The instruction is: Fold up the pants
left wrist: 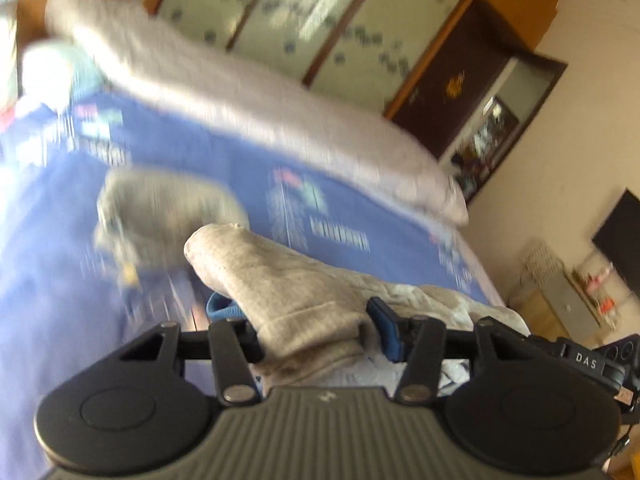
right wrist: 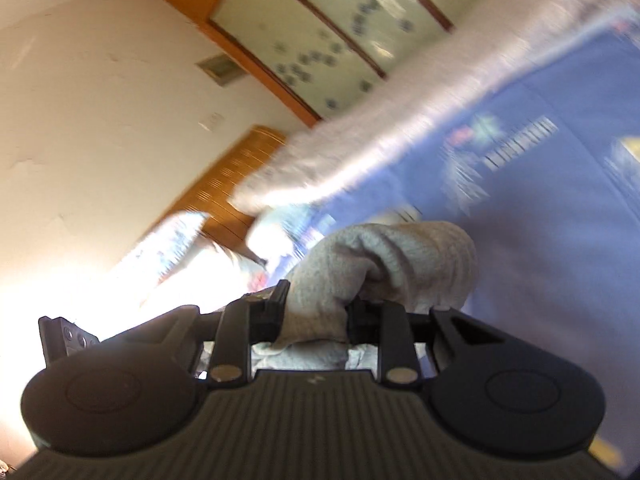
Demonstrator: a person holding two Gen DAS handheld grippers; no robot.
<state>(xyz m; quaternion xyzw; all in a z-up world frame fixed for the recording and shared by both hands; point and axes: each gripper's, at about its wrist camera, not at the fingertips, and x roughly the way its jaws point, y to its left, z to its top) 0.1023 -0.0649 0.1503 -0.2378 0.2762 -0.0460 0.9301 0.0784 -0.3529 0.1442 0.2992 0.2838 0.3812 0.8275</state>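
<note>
Left wrist view first: we see the left gripper (left wrist: 306,322) clamped on a bunched fold of the grey pants (left wrist: 280,280), cloth squeezed between its blue pads (left wrist: 386,326) and spilling back over the rail. The pants hang above the blue bed (left wrist: 224,152); a long white pillow (left wrist: 248,92) lies along the far edge, and a blurred grey bundle (left wrist: 168,220) sits on the sheet beyond. Over on the right wrist view, the right gripper (right wrist: 316,312) is clenched on another wad of the pants (right wrist: 384,260), with the wardrobe (right wrist: 320,36) tilted behind.
</note>
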